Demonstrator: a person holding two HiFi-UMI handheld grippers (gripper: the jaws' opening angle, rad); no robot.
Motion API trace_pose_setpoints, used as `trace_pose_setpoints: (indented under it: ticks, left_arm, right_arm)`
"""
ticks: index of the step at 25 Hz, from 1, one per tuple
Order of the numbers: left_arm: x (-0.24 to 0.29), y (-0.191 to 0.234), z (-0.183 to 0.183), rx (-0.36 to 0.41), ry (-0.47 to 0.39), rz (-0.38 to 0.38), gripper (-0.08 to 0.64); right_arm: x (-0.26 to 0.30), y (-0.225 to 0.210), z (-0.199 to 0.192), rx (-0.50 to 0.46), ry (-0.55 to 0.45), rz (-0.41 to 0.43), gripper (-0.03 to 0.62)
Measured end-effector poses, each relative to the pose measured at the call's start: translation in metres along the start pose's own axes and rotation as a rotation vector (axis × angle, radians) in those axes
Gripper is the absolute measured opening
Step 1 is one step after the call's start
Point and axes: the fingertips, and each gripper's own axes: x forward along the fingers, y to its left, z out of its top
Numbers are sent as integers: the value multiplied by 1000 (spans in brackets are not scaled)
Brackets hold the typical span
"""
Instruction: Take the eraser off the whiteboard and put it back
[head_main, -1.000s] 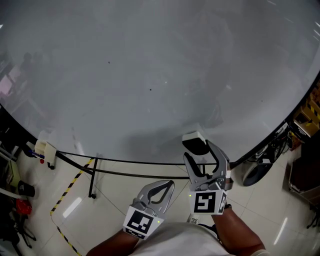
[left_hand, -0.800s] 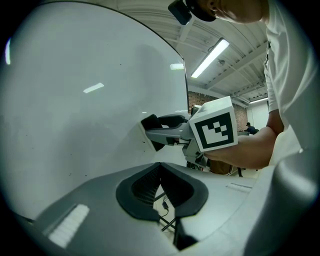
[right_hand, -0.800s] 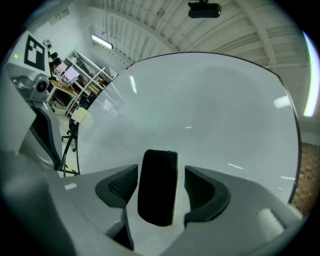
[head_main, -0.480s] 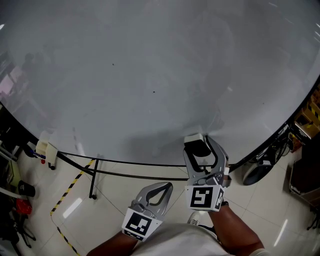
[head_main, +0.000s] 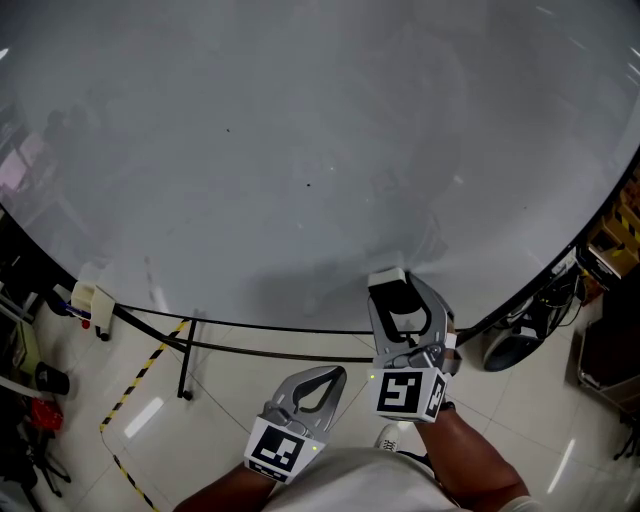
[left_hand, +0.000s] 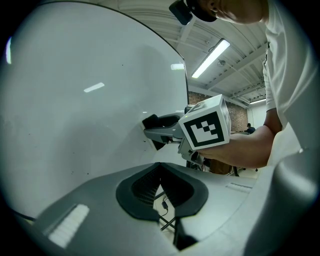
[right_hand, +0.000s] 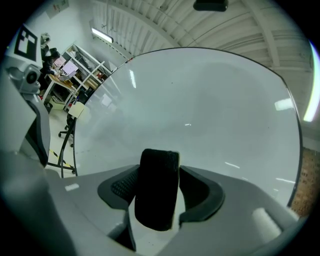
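**Barely started: eraser not off the board yet, grab in progress**

Head view: eraser (head_main: 388, 278) sits low on the whiteboard (head_main: 300, 150), with the right gripper (head_main: 400, 296) around it. The left gripper (head_main: 338, 372) hangs back, pinched together on nothing. Left gripper view: same story. Right gripper view: jaws closing with the eraser (right_hand: 157, 187) between them, not squeezed yet I reckon. Lift-off and putting it back are both still to do.

Broad white whiteboard (head_main: 300, 120), faintly smudged. Against it at six o'clock, by the lower edge: black eraser (head_main: 392, 292). At its eight o'clock edge: small white holder (head_main: 90, 297). Below: pale tiled floor (head_main: 230, 390), striped yellow-black tape (head_main: 140, 375) at seven o'clock.
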Motion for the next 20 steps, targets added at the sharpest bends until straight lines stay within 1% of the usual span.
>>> trace_pose_setpoints:
  ticks: [12, 14, 16, 18, 19, 20]
  left_arm:
    - [1, 0, 4, -11, -5, 3, 17]
    - [1, 0, 4, -10, -8, 1, 17]
    - [1, 1, -3, -27, -7, 4, 17]
    - [1, 2, -4, -62, -12, 5, 17]
    - [1, 2, 0, -83, -16, 2, 17]
    - [0, 1, 2, -103, -19, 0, 17]
  right_arm:
    - [-6, -1, 0, 41, -5, 38, 233]
    - [-9, 2, 0, 44, -8, 51, 233]
    - [-12, 4, -1, 46, -18, 75, 233]
    - [-16, 5, 0, 89, -32, 108, 233]
    - [-19, 5, 0, 143, -43, 132, 233]
    - [-21, 5, 0, 217, -56, 160, 233]
